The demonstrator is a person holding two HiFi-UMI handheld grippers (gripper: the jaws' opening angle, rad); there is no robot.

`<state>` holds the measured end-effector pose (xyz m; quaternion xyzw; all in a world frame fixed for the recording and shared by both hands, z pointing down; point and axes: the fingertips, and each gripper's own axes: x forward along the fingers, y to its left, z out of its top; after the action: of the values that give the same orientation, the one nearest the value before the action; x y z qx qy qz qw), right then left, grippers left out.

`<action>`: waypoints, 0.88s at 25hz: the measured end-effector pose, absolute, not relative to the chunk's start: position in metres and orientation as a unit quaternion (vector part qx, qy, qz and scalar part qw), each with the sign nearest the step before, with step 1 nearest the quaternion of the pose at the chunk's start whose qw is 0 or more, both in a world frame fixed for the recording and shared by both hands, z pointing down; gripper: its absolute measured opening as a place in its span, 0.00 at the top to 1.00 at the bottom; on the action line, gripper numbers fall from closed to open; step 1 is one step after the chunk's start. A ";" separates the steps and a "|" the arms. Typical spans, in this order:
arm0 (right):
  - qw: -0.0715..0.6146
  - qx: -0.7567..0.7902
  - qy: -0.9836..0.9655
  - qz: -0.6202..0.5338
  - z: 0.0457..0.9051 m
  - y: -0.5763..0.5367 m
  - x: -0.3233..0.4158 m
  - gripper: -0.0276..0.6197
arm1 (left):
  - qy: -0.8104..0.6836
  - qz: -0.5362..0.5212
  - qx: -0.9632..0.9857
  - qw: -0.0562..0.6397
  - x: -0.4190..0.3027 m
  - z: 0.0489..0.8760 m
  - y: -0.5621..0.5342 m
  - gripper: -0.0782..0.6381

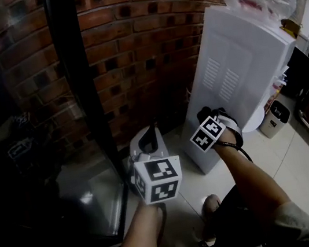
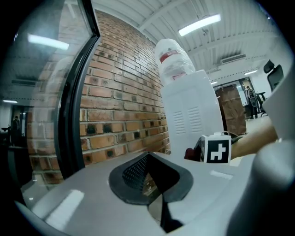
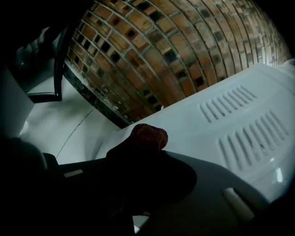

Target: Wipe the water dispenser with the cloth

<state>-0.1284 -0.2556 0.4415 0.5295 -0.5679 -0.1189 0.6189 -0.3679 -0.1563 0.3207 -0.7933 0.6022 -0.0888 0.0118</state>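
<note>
Low beside the water dispenser point(image 1: 232, 63), the right tool point(image 1: 203, 114) is clenched on a dark red cloth point(image 3: 148, 137) near the vented panel point(image 3: 239, 120). The left tool point(image 2: 146, 161) is closed, empty and held apart. Wiping appears to be in hand. Next, the cloth needs pressing flat and stroking across the panel.

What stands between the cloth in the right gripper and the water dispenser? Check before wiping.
Nothing visible does. The cloth sits close in front of the vented panel of the water dispenser, with no object between them.

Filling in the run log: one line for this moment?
step: wipe | right gripper: shut on cloth, by vented panel of water dispenser, contact unclear | left gripper: shut, empty
</note>
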 end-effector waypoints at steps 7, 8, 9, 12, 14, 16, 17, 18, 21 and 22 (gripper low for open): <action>0.603 0.549 -0.574 -0.075 0.507 -0.257 -0.127 0.80 | 0.590 -0.111 -0.799 0.012 -0.369 0.341 -0.163 0.89; 0.601 0.550 -0.575 -0.071 0.516 -0.257 -0.127 0.80 | 0.590 -0.112 -0.799 0.008 -0.370 0.345 -0.165 0.89; 0.599 0.551 -0.577 -0.068 0.525 -0.257 -0.127 0.80 | 0.590 -0.113 -0.799 0.003 -0.371 0.349 -0.167 0.89; 0.596 0.550 -0.583 -0.056 0.554 -0.255 -0.125 0.80 | 0.594 -0.112 -0.797 -0.008 -0.375 0.360 -0.176 0.89; 0.596 0.546 -0.587 -0.046 0.576 -0.254 -0.124 0.80 | 0.598 -0.117 -0.793 -0.016 -0.380 0.372 -0.184 0.89; 0.598 0.541 -0.591 -0.030 0.601 -0.251 -0.125 0.80 | 0.601 -0.131 -0.788 -0.022 -0.386 0.387 -0.191 0.89; 0.600 0.538 -0.592 -0.022 0.614 -0.249 -0.125 0.80 | 0.602 -0.140 -0.786 -0.024 -0.388 0.395 -0.193 0.89; 0.603 0.534 -0.592 -0.014 0.627 -0.246 -0.124 0.80 | 0.603 -0.148 -0.783 -0.026 -0.390 0.402 -0.194 0.89; 0.607 0.529 -0.593 0.013 0.662 -0.241 -0.120 0.80 | 0.608 -0.165 -0.776 -0.032 -0.395 0.417 -0.198 0.89; 0.606 0.529 -0.594 0.024 0.672 -0.240 -0.119 0.80 | 0.609 -0.169 -0.774 -0.035 -0.396 0.421 -0.198 0.89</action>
<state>-0.1188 -0.2405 0.6715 0.5287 -0.5938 0.0236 0.6061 -0.3962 -0.1985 0.4207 -0.7739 0.6094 -0.1687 -0.0347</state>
